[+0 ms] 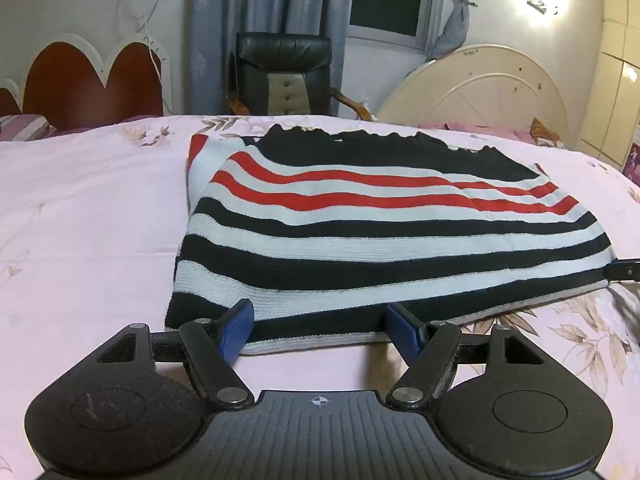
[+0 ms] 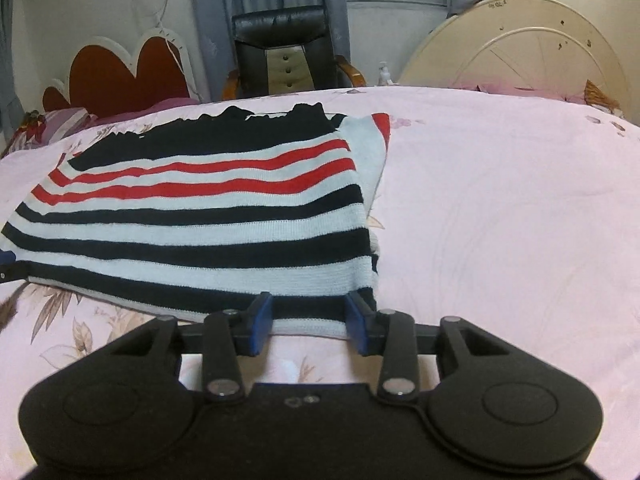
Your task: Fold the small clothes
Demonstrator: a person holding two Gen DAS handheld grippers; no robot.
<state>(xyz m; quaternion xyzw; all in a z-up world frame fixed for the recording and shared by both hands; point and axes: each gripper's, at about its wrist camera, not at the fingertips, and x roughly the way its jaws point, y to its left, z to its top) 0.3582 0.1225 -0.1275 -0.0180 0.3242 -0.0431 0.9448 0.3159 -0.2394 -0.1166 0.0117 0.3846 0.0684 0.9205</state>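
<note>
A folded knit garment (image 1: pixel 360 216) with black, white and red stripes lies flat on the pink floral bedsheet (image 1: pixel 80 220). My left gripper (image 1: pixel 320 326) is open at the garment's near hem towards its left corner, and the hem lies between the wide-apart blue pads (image 1: pixel 236 328). The same garment (image 2: pixel 208 216) fills the left of the right wrist view. My right gripper (image 2: pixel 309 318) straddles the near hem by the right corner, its pads (image 2: pixel 261 320) closer together, with no visible pinch on the cloth. A tip of the right gripper (image 1: pixel 624 270) shows at the garment's right edge.
A black office chair (image 1: pixel 284 76) stands behind the bed under a curtained window. A red and white scalloped headboard (image 1: pixel 92 76) is at the left, and a cream round board (image 1: pixel 480 88) leans at the right. Bare sheet (image 2: pixel 500 220) stretches to the right of the garment.
</note>
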